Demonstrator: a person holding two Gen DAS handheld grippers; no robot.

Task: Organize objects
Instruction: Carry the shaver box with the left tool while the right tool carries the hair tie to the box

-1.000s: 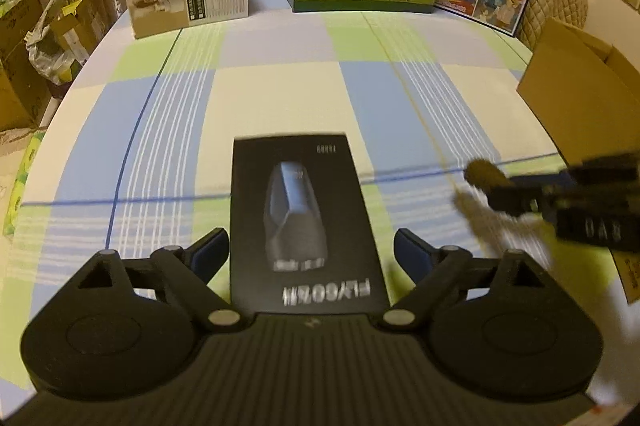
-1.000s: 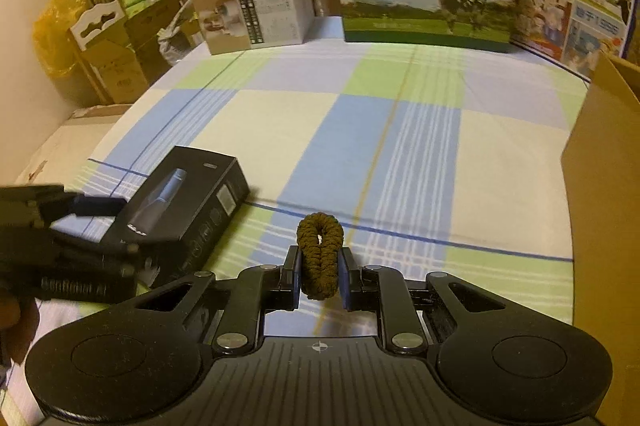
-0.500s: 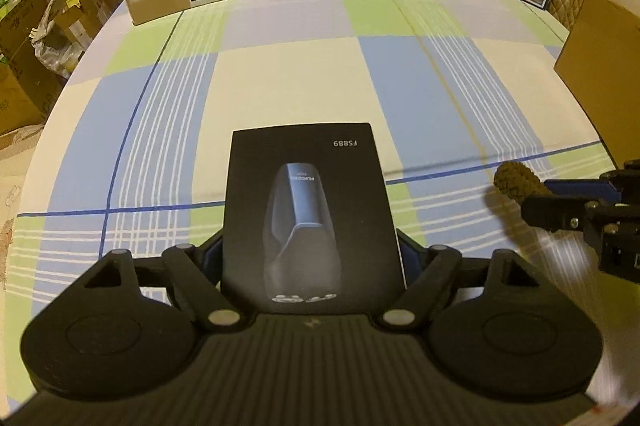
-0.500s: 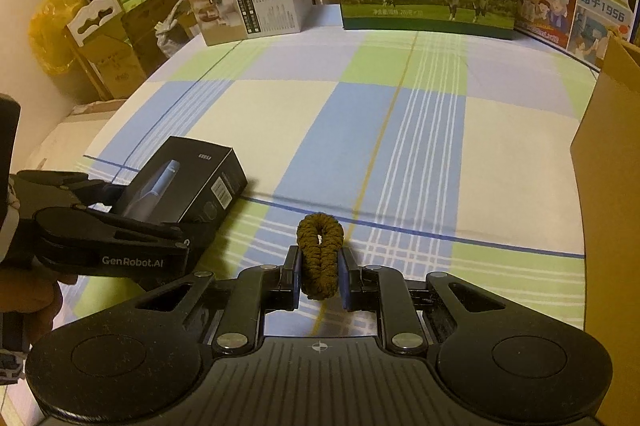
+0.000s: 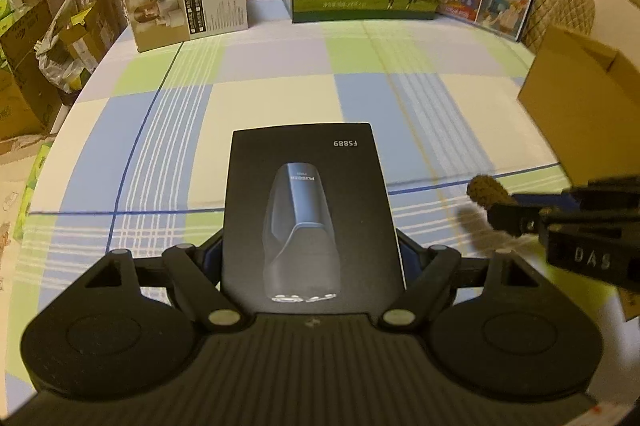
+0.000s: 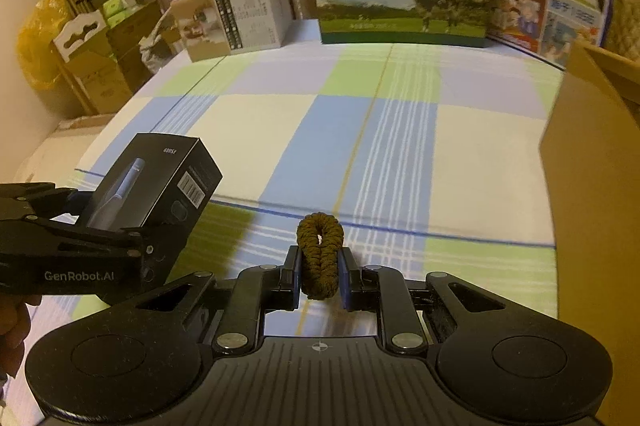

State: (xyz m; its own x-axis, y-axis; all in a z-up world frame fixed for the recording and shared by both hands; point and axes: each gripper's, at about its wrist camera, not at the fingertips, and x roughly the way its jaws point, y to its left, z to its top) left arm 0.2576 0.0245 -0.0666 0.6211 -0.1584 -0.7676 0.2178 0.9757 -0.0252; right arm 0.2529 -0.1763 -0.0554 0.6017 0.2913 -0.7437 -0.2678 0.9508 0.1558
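One black box (image 5: 310, 210) lengthwise, tilted up, clamped.

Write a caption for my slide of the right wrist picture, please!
Right gripper squeezes a brown braided ring while the left gripper lifts a black shaver box above the checked tablecloth.

Matt black cardboard shaver box (image 5: 310, 210); rough brown braided cord loop (image 6: 320, 252).

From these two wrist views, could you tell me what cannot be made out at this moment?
- Inside of the cardboard box: both views show only its outer wall, cut off by the right edge.
- Fine print on the black shaver box: too small in both views.
- Left gripper fingertips: left view, hidden behind the black shaver box.
- Far end of the brown braided loop: left view, blurred.
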